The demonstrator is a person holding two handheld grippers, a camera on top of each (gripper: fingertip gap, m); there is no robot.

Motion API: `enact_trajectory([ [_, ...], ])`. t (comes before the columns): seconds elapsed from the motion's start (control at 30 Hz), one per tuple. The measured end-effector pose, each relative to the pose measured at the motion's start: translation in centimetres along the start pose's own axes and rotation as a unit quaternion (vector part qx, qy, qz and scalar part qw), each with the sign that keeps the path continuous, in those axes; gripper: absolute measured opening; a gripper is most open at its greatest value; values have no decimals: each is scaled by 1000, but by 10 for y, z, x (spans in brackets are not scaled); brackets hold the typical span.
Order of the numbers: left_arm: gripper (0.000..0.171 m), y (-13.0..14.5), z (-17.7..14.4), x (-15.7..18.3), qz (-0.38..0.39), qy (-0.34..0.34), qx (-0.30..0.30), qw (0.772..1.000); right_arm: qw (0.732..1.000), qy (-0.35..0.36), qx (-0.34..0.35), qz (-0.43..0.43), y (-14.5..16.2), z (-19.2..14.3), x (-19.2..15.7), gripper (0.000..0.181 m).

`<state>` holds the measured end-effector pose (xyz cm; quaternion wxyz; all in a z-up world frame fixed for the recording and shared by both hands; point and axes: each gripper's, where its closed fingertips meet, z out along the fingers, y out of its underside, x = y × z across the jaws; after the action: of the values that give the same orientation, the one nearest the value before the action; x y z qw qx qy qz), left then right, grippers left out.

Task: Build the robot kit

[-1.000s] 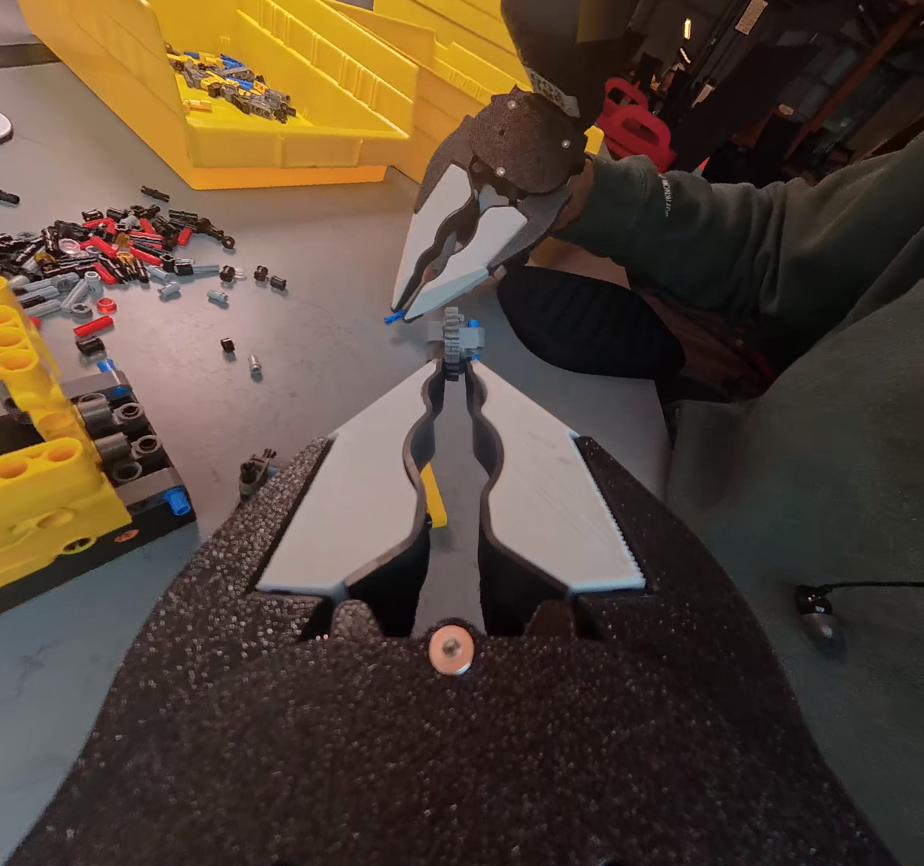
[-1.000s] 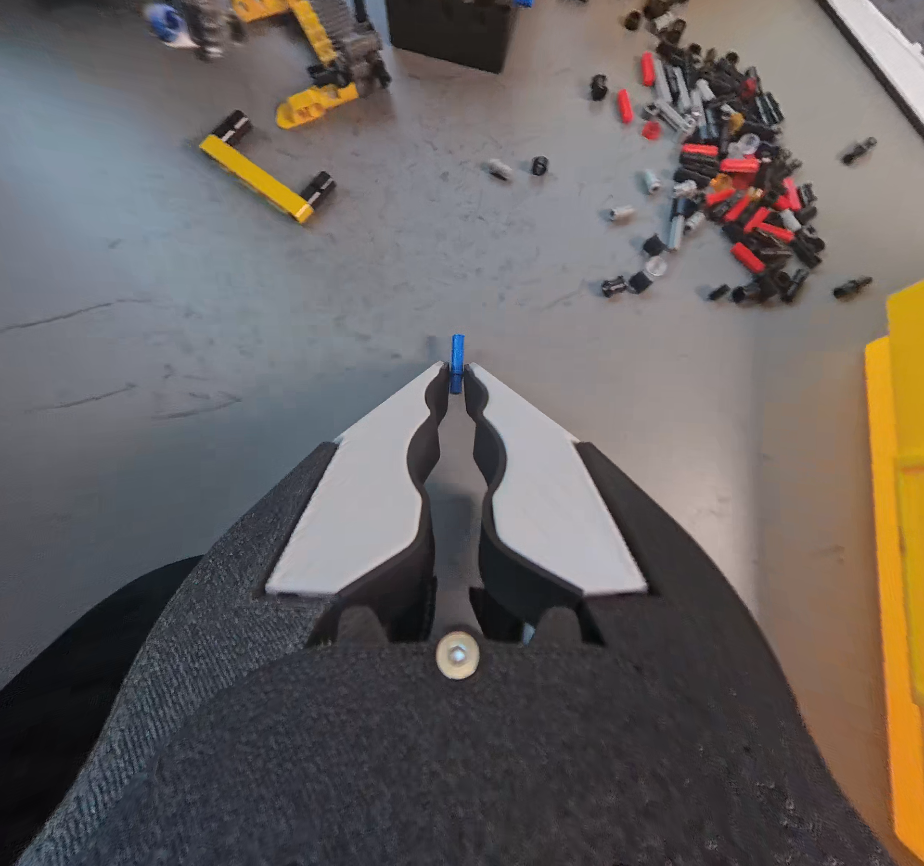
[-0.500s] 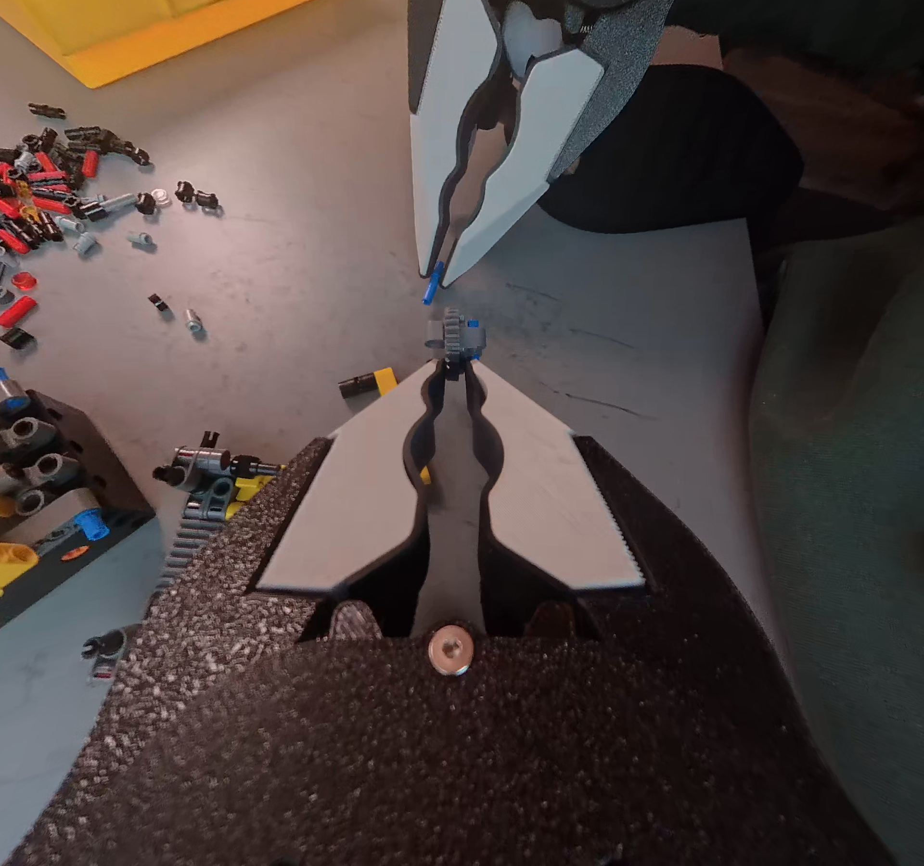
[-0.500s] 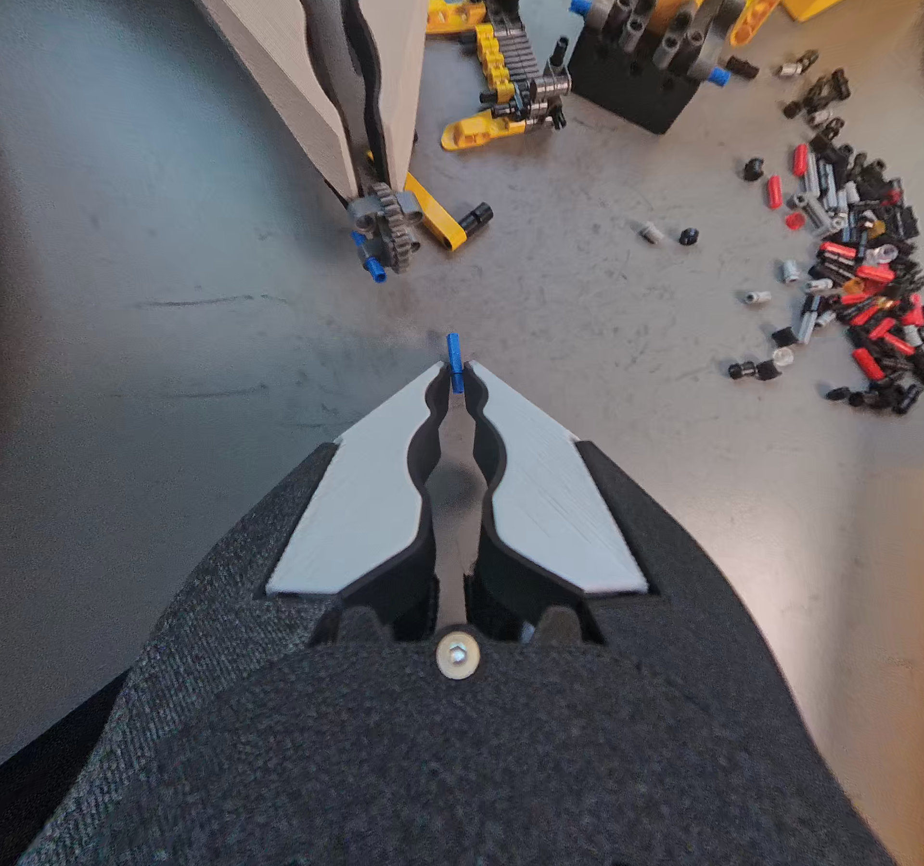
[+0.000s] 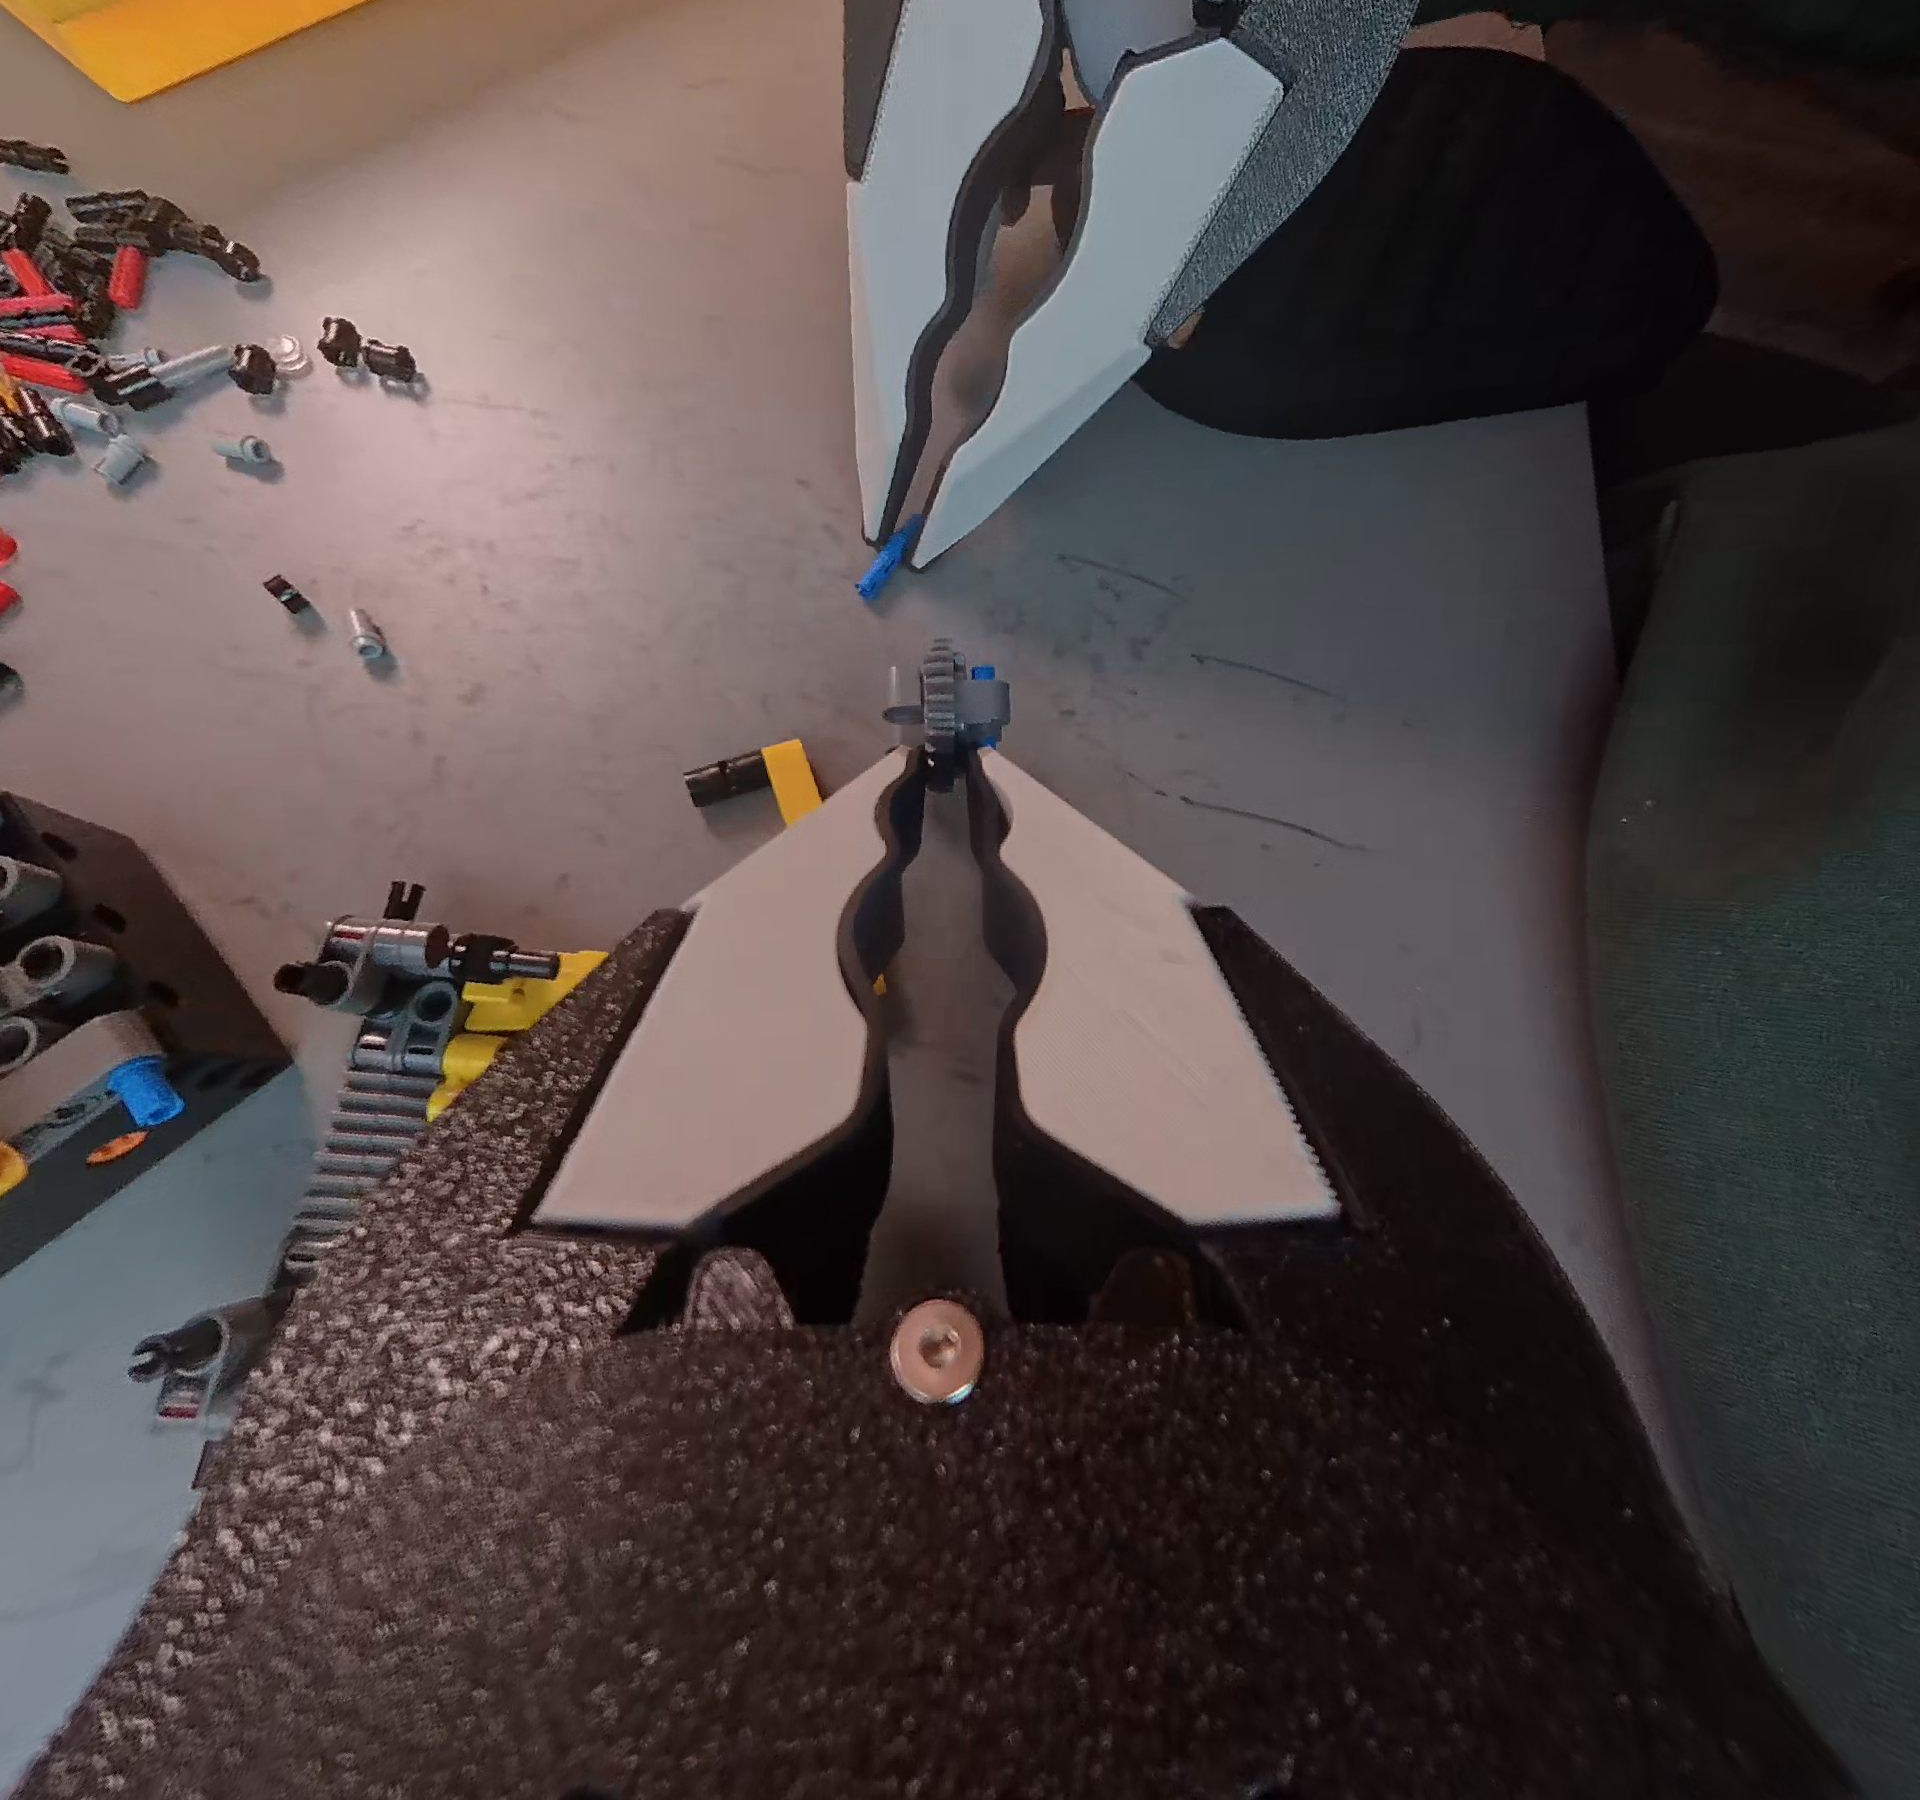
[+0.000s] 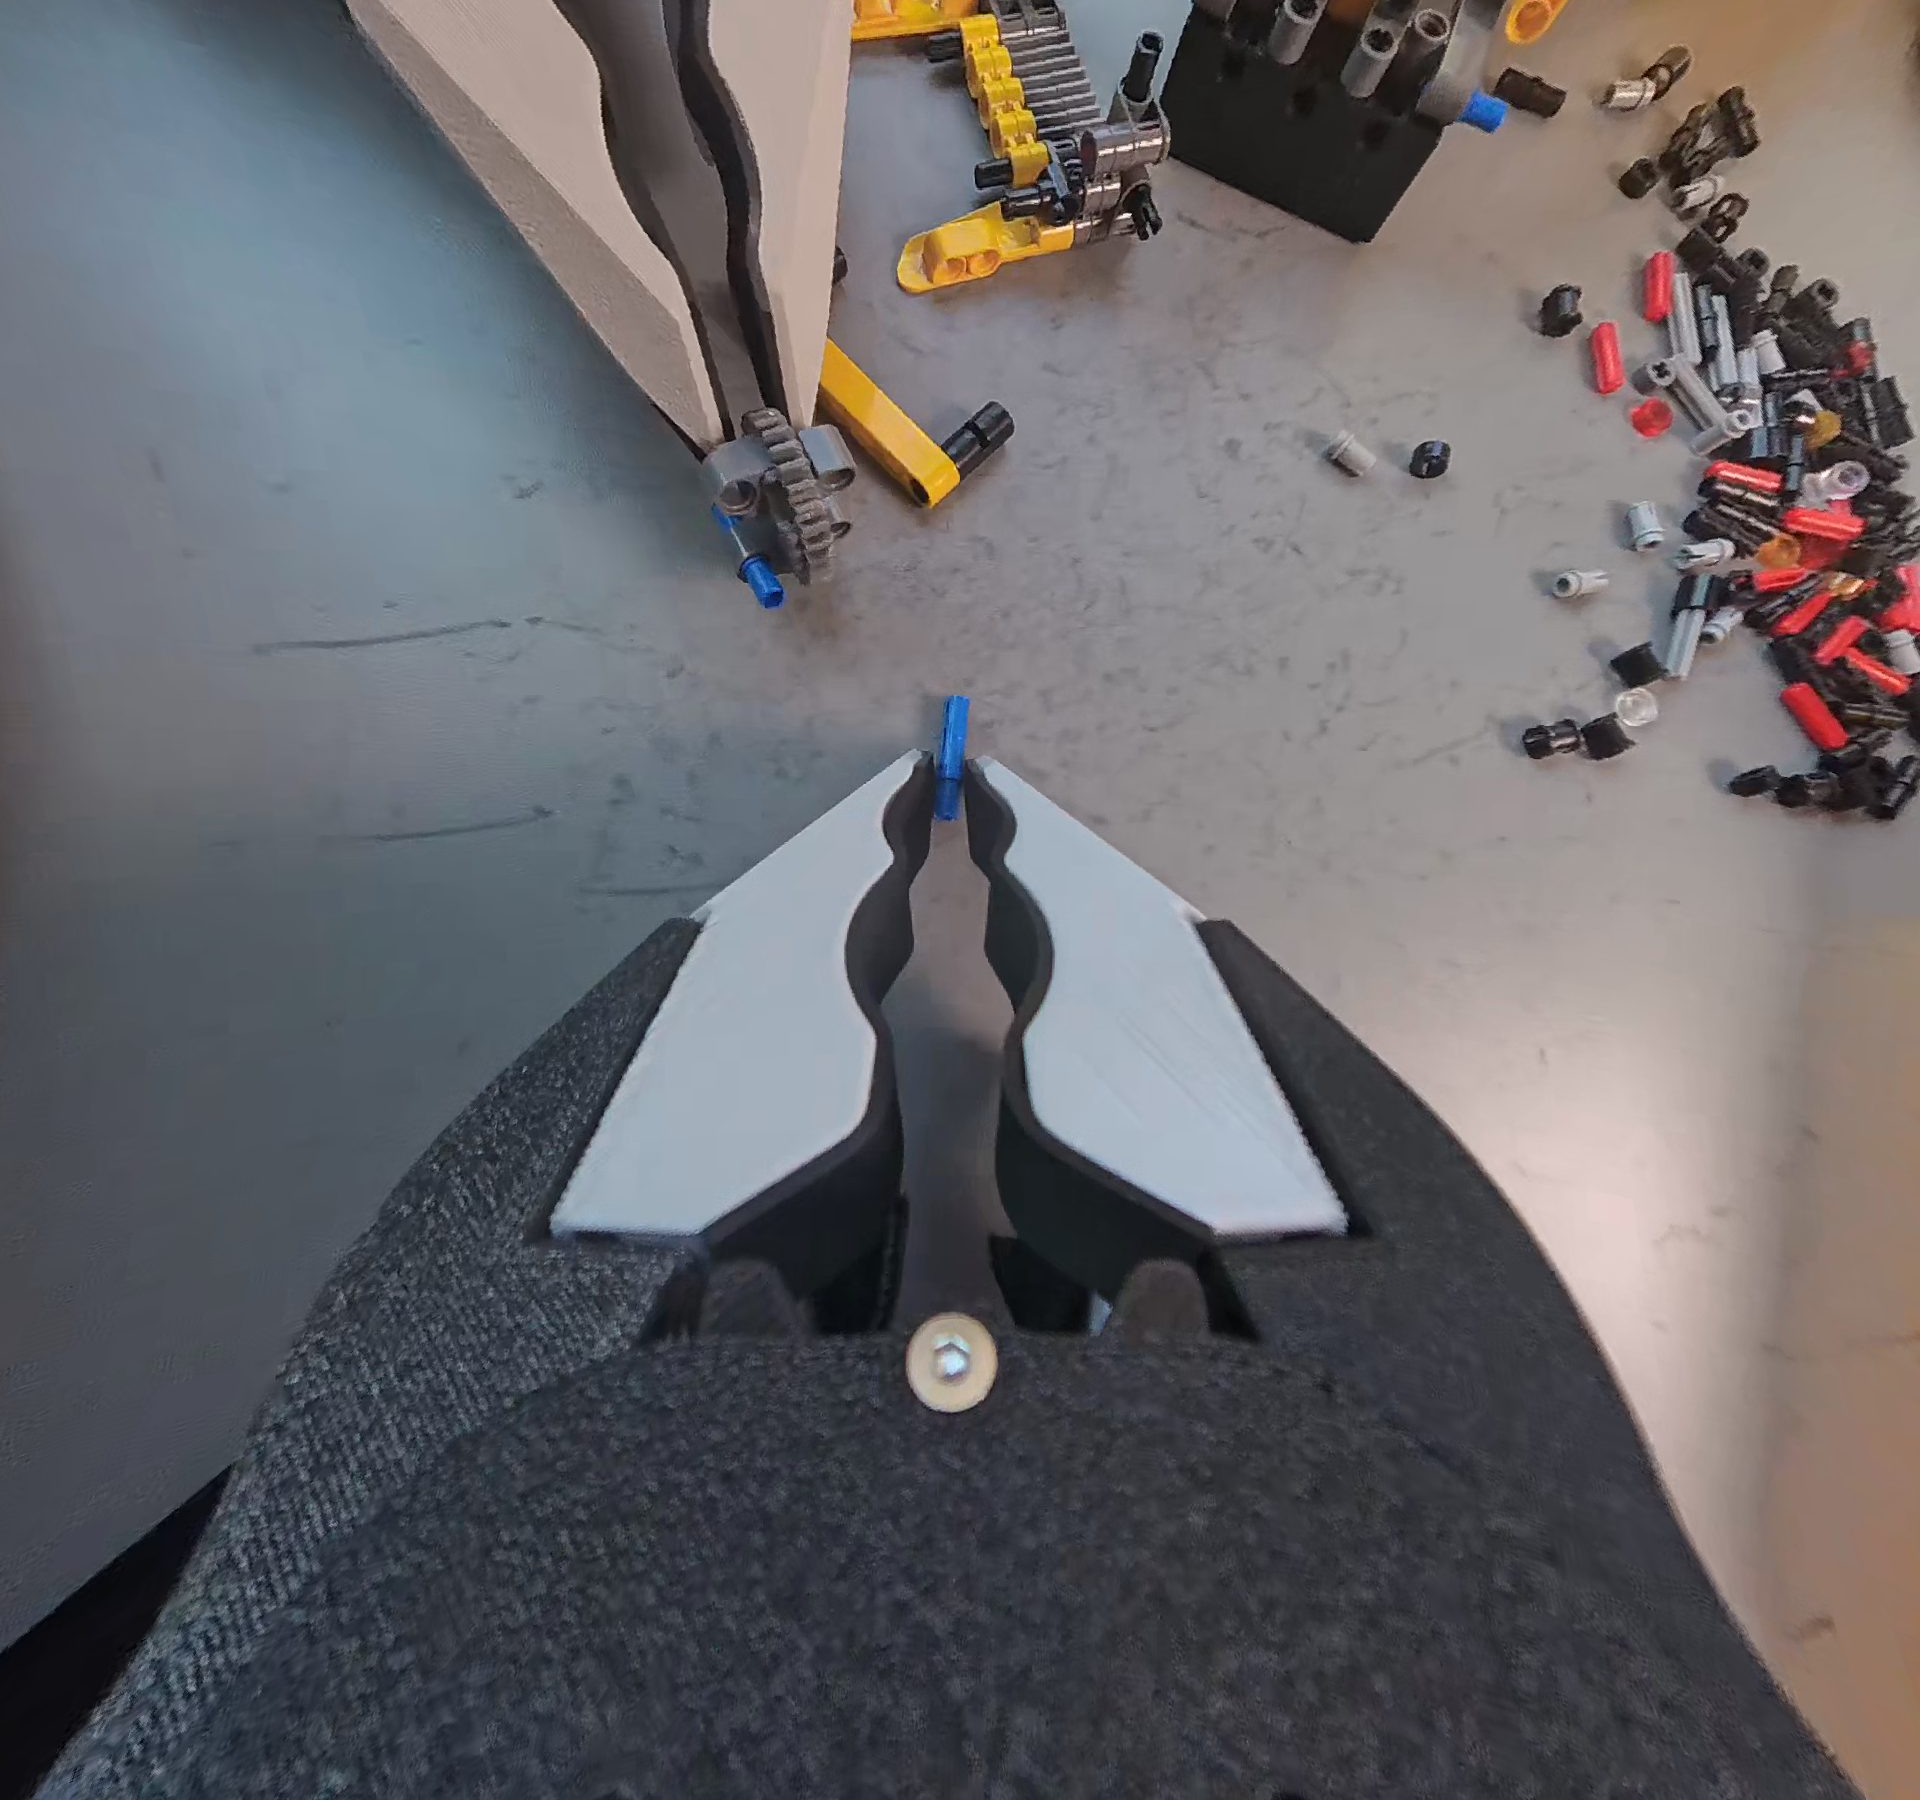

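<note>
Above a grey table (image 6: 1195, 815), two hand-held grippers point their tips toward each other. The left gripper (image 5: 943, 758) angles downward with its fingers pressed together on a small gear assembly (image 5: 948, 706), a dark toothed wheel on a grey connector with a blue pin through it. In the right wrist view this assembly (image 6: 781, 503) hangs at the gripper's tips just above the table, tilted. The right gripper (image 6: 948, 763) is likewise closed, pinching a small blue pin (image 6: 950, 755) that sticks out past its tips, near the gear assembly but not touching it. Just behind the gear assembly lies a yellow beam (image 6: 883, 431) with a black peg at its end. Farther behind stands a black block (image 6: 1299, 150) holding grey and yellow parts. To the assembly's right, well apart, spreads a pile of red, black and grey pins (image 6: 1787, 545).
</note>
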<state>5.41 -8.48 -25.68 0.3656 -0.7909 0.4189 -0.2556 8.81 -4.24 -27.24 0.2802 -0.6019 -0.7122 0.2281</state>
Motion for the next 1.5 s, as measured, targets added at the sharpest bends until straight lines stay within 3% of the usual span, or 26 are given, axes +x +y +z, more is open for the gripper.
enact_trajectory([
  [0.27,7,3,2,2,0,2,-11,1000,994,76,16,-72,-3,0,2,4],
  [0.5,7,3,1,1,-4,-1,-9,1000,998,33,-14,55,0,2,1,4],
  [0.73,7,3,1,1,-9,0,-9,1000,998,67,9,-6,-2,0,-1,3],
  [0.97,7,5,3,1,-7,0,-18,1000,999,38,20,-13,-5,0,-10,5],
  [1.13,7,10,5,-1,-11,-6,-32,999,1000,16,18,-9,-5,0,-13,21],
  [1.23,7,10,5,-1,-12,-4,-32,999,1000,2,13,-9,-4,0,-17,8],
  [1.37,7,10,5,-1,-15,-5,-34,999,1000,-8,5,18,-3,0,-14,13],
  [1.5,7,13,7,-1,-15,-5,-42,999,998,-44,-4,37,-2,0,-19,4],
])
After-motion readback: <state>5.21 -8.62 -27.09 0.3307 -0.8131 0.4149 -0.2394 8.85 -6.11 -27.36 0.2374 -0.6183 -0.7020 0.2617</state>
